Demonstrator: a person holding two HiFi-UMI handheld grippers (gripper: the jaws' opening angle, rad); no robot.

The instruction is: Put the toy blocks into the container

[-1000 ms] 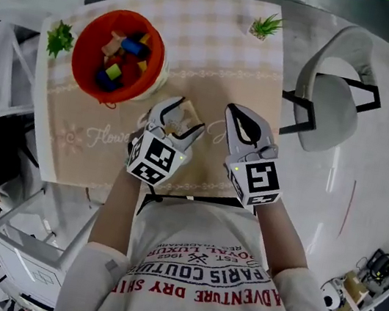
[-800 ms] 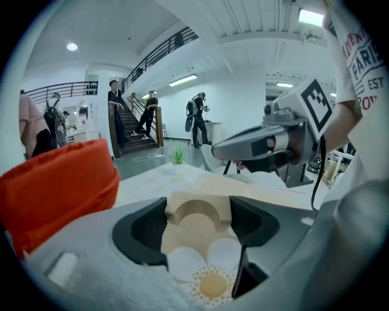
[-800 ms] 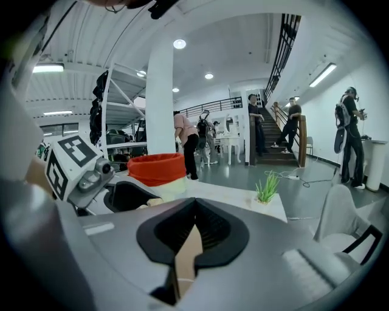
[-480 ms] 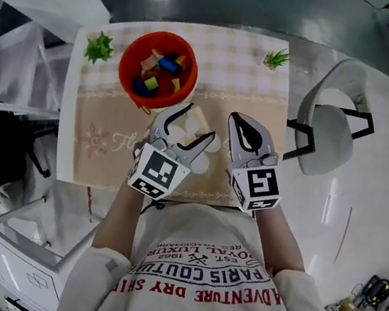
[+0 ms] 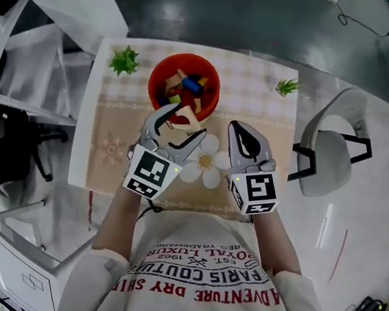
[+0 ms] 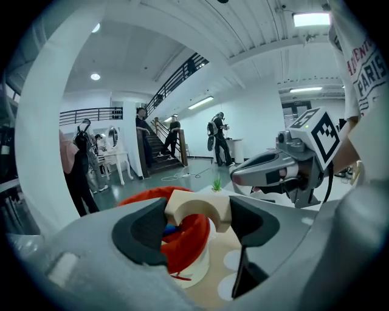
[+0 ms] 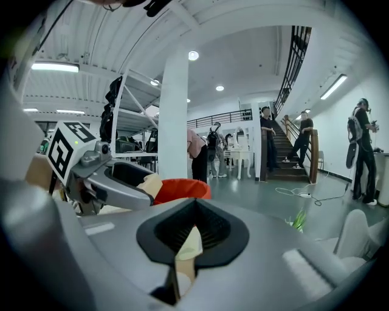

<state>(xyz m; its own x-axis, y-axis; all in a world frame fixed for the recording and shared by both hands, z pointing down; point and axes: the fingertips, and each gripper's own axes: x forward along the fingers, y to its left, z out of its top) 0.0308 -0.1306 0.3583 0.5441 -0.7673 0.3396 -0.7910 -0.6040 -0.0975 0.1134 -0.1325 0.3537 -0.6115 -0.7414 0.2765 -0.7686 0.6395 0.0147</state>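
A red-orange bucket (image 5: pixel 184 89) stands at the back of the table with several coloured blocks inside. My left gripper (image 5: pixel 183 124) is shut on a pale wooden arch block (image 5: pixel 188 118), held just at the bucket's near rim. In the left gripper view the arch block (image 6: pixel 197 209) sits between the dark pads (image 6: pixel 143 231), above the bucket (image 6: pixel 189 240). My right gripper (image 5: pixel 238 130) hovers beside it to the right, jaws together and empty. The right gripper (image 7: pixel 191 238) view shows its pads meeting, with the left gripper (image 7: pixel 115 182) and the bucket (image 7: pixel 182 189) beyond.
A beige flower-print cloth (image 5: pixel 113 152) covers the table. Small green plants stand at the back left (image 5: pixel 124 61) and back right (image 5: pixel 287 87). A grey chair (image 5: pixel 327 163) is right of the table, a white cabinet (image 5: pixel 26 263) lower left. People stand far off by a staircase (image 6: pixel 158 146).
My left gripper has carried the arch block from the middle of the cloth up to the bucket's near rim. The right gripper stayed alongside, still shut.
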